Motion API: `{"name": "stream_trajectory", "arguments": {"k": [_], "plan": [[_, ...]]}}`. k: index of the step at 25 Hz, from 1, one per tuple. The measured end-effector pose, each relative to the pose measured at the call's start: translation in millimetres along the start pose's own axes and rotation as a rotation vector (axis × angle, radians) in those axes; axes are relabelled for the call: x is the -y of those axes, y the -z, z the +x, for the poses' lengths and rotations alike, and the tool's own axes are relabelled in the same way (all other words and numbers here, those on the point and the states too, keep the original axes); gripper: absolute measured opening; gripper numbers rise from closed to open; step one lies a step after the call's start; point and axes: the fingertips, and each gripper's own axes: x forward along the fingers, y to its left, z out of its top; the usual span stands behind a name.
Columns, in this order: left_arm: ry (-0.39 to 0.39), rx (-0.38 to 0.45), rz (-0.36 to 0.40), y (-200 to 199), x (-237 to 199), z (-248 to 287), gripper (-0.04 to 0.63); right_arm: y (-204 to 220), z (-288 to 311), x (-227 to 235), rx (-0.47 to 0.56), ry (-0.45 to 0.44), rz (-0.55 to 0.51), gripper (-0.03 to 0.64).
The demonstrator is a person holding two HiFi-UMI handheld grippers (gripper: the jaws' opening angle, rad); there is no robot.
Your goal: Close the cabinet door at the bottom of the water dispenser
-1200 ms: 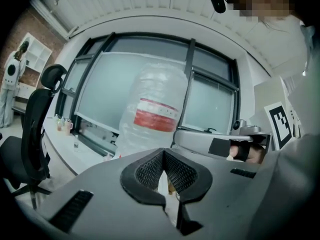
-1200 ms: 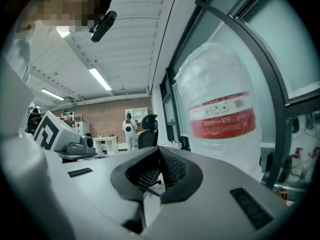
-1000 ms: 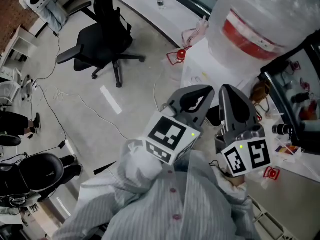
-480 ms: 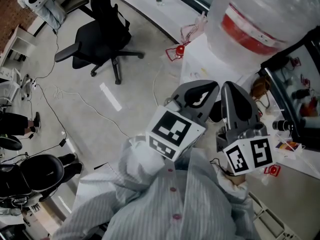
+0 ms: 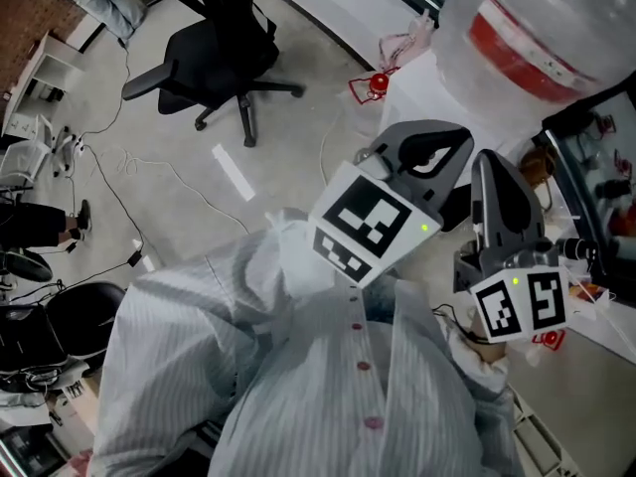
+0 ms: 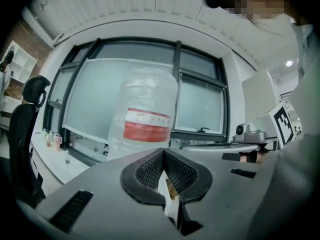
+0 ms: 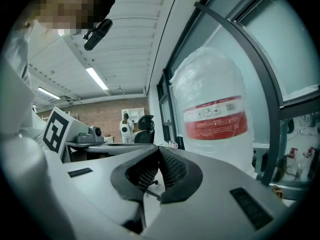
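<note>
While both tools are held side by side in front of the person's striped shirt, they point toward the water dispenser at the upper right of the head view. Left tool: jaws together, the ribbed pads meeting at the tip; a thin pale sliver shows in the slit lower down, and what it is cannot be told. Right tool: jaws together, nothing between them. Neither tool grips anything. The water bottle, clear with a red label band, stands upright on top of the dispenser and fills the middle of both gripper views ahead of the jaws. The cabinet door at the dispenser's base cannot be made out in any view. A black office chair stands on the floor, well apart to the left, and a cable trails across the floor near it
</note>
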Motion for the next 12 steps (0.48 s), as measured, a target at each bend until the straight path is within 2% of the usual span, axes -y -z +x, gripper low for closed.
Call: {"name": "stream_trajectory", "arguments": {"k": [6, 12], "plan": [[0.076, -0.039, 0.012, -0.4, 5.3, 1.5, 0.009, 1.4, 2.6, -4.8, -0.012, -0.004, 0.000, 0.014], [0.066, -0.066, -0.013, 4.5, -11.7, -1.8, 0.009, 1.1, 4.4, -3.8, -0.016, 0.005, -0.006, 0.014]]}}
